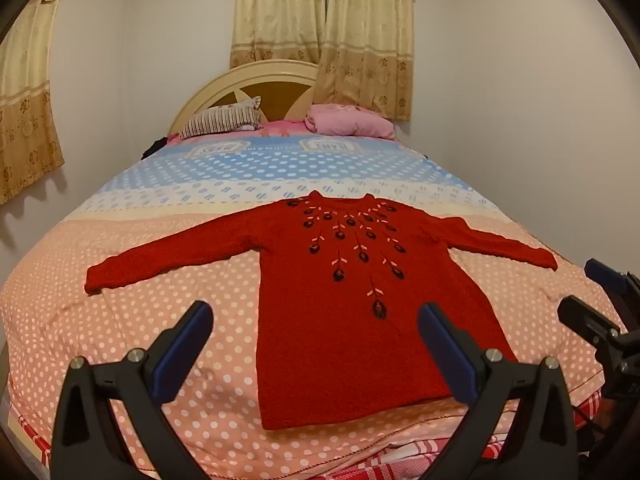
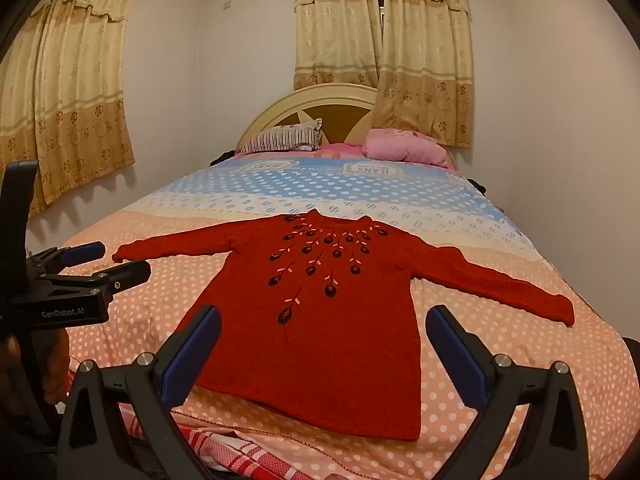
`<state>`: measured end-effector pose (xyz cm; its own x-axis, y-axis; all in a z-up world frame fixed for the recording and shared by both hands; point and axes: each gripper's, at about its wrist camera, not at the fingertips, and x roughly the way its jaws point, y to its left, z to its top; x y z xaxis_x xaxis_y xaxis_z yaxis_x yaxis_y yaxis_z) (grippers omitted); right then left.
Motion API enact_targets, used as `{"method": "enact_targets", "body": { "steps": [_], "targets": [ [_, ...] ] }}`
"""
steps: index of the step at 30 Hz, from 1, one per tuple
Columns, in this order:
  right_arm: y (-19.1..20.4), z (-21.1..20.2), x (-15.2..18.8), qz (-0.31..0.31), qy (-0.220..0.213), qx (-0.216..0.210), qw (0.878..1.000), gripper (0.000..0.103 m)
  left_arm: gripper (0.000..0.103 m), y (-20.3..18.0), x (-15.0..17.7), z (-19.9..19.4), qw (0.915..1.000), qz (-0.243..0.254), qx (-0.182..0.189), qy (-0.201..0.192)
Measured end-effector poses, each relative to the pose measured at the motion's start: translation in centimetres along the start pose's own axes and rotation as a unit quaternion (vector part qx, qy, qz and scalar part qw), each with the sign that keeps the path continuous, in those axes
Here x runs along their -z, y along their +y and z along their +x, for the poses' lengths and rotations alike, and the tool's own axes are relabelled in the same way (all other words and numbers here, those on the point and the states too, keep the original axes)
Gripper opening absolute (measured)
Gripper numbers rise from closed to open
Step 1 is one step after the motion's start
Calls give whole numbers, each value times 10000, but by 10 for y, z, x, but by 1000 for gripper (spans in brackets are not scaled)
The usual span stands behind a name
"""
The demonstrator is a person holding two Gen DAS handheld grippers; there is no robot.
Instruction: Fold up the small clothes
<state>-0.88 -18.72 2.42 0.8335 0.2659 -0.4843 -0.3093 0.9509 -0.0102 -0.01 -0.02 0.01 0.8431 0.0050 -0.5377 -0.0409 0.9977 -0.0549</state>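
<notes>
Both claws, the left gripper (image 1: 316, 324) and right gripper (image 2: 324, 332), hovered spread wide and empty above the hem of the red sweater (image 1: 356, 300), which lay flat, sleeves outstretched for folding, on the dotted bedspread (image 1: 160, 320).

Red knitted sweater with dark embroidered flowers (image 2: 320, 320) flat on polka-dot bedsheet (image 2: 500, 360), sleeves out at 9 and 3. Right gripper (image 2: 322, 324) jaws wide, empty, above hem. Left gripper (image 2: 110, 260) at 9 o'clock.
</notes>
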Motion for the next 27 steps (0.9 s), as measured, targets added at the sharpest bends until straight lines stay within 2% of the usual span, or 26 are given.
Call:
{"method": "enact_targets", "body": {
  "steps": [12,27],
  "targets": [
    [-6,4,4,45,-105,27,9999,102,103,0,0,-2,10000,13,-28,-5],
    [2,19,-5,30,-4,-103,9999,102,103,4,2,5,10000,-53,-46,58]
  ]
}}
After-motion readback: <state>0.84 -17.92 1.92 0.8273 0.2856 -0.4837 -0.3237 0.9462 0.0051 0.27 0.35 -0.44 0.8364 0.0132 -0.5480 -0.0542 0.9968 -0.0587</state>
